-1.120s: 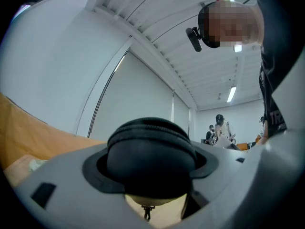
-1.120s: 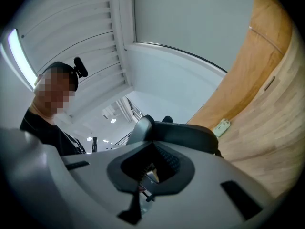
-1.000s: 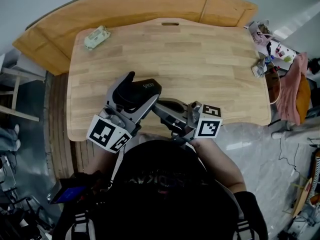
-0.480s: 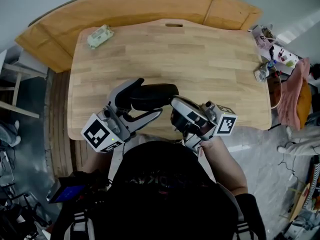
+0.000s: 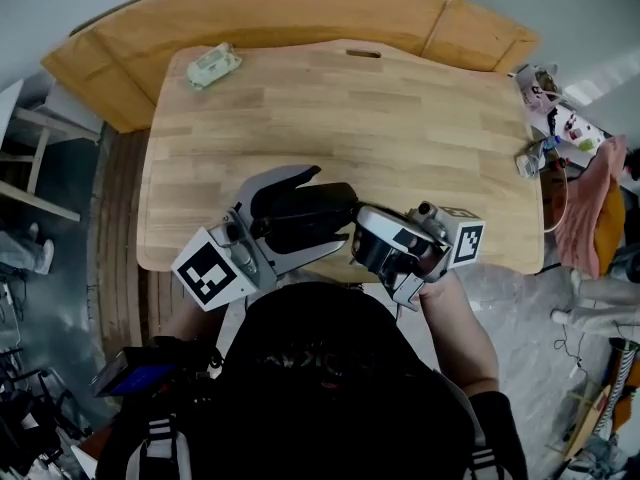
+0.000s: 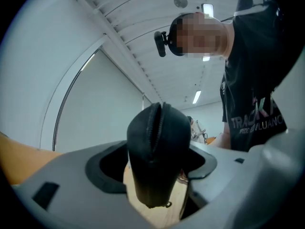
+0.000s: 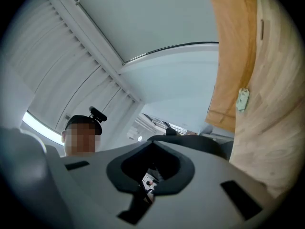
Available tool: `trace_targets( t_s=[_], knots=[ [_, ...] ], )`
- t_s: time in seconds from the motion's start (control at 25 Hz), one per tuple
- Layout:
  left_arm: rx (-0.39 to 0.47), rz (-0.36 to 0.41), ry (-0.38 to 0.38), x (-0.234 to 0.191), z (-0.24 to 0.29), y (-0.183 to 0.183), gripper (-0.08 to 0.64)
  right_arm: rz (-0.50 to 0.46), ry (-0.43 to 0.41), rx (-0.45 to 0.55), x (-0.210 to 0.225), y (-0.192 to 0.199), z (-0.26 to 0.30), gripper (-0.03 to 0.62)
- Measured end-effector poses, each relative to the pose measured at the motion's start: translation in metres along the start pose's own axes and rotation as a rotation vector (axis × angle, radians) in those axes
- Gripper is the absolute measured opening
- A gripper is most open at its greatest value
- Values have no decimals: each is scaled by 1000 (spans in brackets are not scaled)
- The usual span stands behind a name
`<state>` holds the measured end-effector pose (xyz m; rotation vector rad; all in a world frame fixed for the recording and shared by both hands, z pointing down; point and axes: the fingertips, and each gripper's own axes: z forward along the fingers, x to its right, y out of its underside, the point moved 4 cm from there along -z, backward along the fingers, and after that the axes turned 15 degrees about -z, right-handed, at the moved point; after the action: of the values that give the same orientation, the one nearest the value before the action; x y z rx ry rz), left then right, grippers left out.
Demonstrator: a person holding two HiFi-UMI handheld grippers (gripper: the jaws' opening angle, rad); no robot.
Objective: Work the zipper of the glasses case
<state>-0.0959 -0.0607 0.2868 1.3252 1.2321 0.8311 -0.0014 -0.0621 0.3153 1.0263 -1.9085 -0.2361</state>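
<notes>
Left gripper (image 5: pixel 305 216) fingers are gripping the black oval fabric glasses case (image 6: pixel 157 151); right gripper (image 5: pixel 362 246) fingers are pressing closed at its end.

The soft black fabric glasses case (image 5: pixel 305 211) is plain, and its zipper is the same black. The left gripper (image 5: pixel 330 210) and right gripper (image 5: pixel 357 245) are pale grey with dark pads, and each carries a white cube printed with black square markers. The light wooden table (image 5: pixel 400 118) shows fine blond grain, while the curved wooden board (image 5: pixel 300 13) is a deeper orange-brown. The small packet (image 5: pixel 213 65) is pale green and the hanging cloth (image 5: pixel 585 203) is pink.
</notes>
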Motion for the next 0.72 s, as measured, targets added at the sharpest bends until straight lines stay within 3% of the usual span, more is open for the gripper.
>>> trace_targets(
  t_s=[0.04,0.16,0.28,0.36,0.6,0.72],
  knots=[
    [-7,6,-3,1,1,0,309,4,6,-4,1,0,0,17],
    [-80,63,-51,-2,1,7,299,-6,44,-12,4,-2,1,17],
    [-238,207,-94,-6,-1,20,295,-89,135,-70,10,-2,-4,17],
    [-297,276,-115,-8,0,24,293,-144,182,-106,12,-2,-6,17],
    [-339,360,-209,-18,7,36,288,-300,309,-182,17,-6,-7,17],
    [-346,395,-225,-17,9,35,287,-303,324,-184,18,-6,-9,15]
  ],
)
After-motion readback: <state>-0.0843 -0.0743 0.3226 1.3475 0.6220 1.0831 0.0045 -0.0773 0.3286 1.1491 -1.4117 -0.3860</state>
